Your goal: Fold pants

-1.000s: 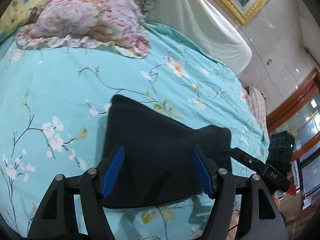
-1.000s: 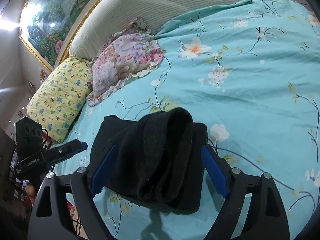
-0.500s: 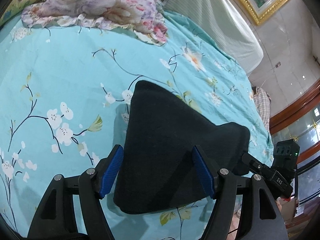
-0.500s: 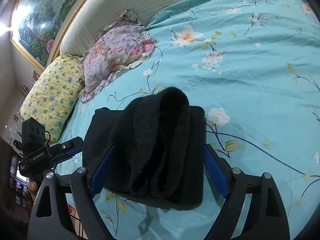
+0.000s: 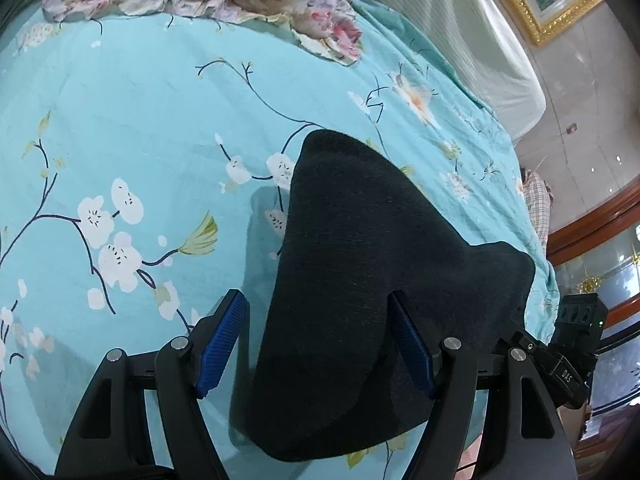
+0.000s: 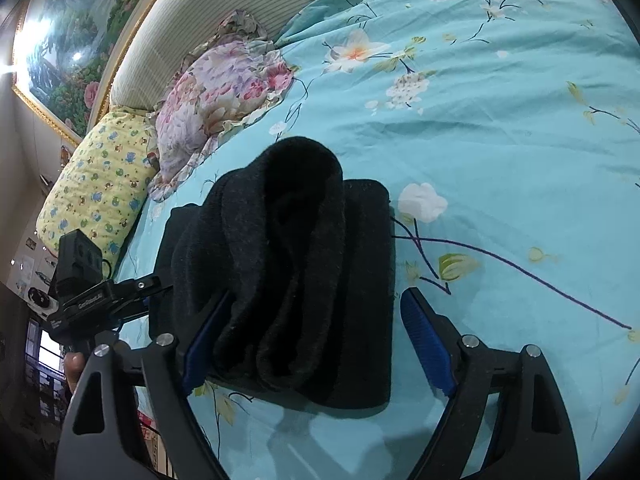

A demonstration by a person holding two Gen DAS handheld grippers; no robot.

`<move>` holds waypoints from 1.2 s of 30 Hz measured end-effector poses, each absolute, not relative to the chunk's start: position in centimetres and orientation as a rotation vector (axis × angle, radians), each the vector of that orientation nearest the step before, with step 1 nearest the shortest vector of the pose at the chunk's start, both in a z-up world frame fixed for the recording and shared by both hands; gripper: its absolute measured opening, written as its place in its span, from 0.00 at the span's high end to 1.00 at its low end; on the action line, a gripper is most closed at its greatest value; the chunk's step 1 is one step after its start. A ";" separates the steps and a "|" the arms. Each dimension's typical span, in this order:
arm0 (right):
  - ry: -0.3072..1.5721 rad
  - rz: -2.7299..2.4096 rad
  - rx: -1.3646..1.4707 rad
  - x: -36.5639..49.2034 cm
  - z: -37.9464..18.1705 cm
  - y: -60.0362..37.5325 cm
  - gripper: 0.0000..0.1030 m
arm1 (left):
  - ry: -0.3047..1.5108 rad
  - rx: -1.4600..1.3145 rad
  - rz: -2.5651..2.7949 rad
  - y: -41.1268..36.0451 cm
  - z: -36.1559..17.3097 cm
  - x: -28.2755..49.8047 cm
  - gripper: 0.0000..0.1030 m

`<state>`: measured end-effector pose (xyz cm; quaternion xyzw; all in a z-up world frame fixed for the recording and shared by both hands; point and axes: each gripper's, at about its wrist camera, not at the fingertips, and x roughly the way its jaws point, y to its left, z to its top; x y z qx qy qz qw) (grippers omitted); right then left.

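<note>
The black pants lie in a folded bundle on the turquoise floral bedsheet. In the left wrist view my left gripper is open, its blue pads on either side of the bundle's near left part, one corner raised. In the right wrist view the pants show a bulging rolled fold on top of a flat layer. My right gripper is open and straddles the near edge of the bundle. The left gripper also shows at the left there, and the right gripper at the lower right of the left view.
A pink floral pillow and a yellow patterned pillow lie at the head of the bed by the striped headboard. A gold-framed painting hangs above. The bed edge drops off at the right in the left view.
Both grippers have moved closer over the pants, which now fill more of each view. The bundle's left corner sits higher than before. Both jaws stay open.
</note>
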<state>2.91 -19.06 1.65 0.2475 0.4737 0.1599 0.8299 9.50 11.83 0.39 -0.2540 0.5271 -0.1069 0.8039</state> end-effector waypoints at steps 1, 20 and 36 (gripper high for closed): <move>1.006 0.346 0.528 2.9 1.5 -19.1 0.22 | 1.128 -0.542 -0.229 11.8 0.4 9.6 0.28; 0.999 0.382 0.523 3.1 1.8 -18.3 0.53 | 1.094 -0.509 -0.287 10.6 1.6 9.7 0.67; 0.932 0.504 0.471 5.0 5.9 -14.9 0.61 | 0.977 -0.538 -0.225 15.1 6.6 7.6 0.72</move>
